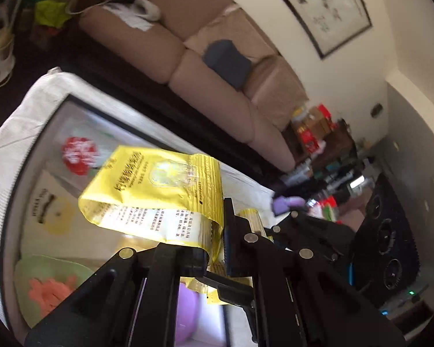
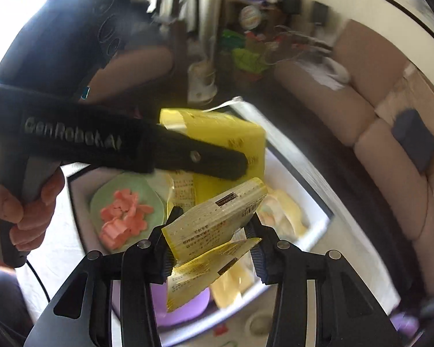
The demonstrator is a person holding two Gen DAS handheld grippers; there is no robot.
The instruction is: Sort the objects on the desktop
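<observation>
Each fisheye camera looks forward along its own hand-held gripper, close above the bench (image 1: 5, 156). The left view tilts toward the sofa (image 1: 217, 66) and far wall. The right view faces the left hand-held gripper (image 2: 240, 162). Both share the yellow packet (image 1: 159, 185), green plate (image 2: 101, 199) and sofa.

Both views are bright with daylight. In the right wrist view the light pours in from the upper left, where a window (image 2: 3, 8) is blown out to pure white. The glass tabletop (image 1: 72, 133) in the left wrist view carries a pale glare. Motion blur smears the far shelves (image 1: 327, 156) and the clutter (image 2: 254, 40) behind the sofa (image 2: 370, 121). Fisheye bending curves the picture frame (image 1: 318, 8) and the walls, and the corners fall off to black.
</observation>
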